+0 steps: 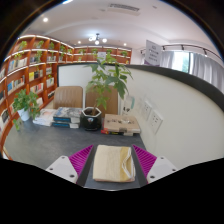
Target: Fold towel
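As seen from the camera riding on the tongs, the gripper (113, 158) is held above a dark grey table (40, 142) with its two fingers spread wide. The magenta pads (80, 158) face inward at either side. A folded cream towel (113, 163) lies flat between them, resting on the table, with a narrow gap showing at each side; the fingers do not press on it and hold nothing. Beyond the fingers, toward the far edge of the table, stand a small black pot (91, 120), a stack of books (60, 117) and a low white tray (121, 125). A tall leafy plant (110, 76) rises behind the pot, and a second potted plant (26, 104) stands beside the books. Bookshelves (30, 70) line the wall behind, and a white partition (185, 110) stands beside the table.
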`<state>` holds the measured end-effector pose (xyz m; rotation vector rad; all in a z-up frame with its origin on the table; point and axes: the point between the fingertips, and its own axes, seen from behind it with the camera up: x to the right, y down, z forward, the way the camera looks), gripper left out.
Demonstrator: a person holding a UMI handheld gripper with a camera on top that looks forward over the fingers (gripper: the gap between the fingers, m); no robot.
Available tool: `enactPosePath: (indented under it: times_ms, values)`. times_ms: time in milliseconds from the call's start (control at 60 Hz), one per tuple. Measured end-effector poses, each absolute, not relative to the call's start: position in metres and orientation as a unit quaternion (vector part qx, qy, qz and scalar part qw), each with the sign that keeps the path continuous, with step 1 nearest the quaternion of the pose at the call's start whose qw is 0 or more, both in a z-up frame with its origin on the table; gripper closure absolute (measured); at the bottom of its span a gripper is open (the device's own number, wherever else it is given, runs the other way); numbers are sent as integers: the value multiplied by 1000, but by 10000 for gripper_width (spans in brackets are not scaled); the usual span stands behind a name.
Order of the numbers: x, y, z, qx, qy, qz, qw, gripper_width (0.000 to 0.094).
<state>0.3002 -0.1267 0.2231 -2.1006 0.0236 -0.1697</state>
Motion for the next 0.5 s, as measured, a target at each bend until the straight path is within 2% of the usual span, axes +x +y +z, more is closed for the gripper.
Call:
enactPosePath:
  times_ms: [100,217,500]
  values:
    - [260,-146,254,-854,16,-33,518,201]
    - [217,-176,271,-847,14,-9,532,201]
    - [144,-246,261,-851,2,-2,525,203]
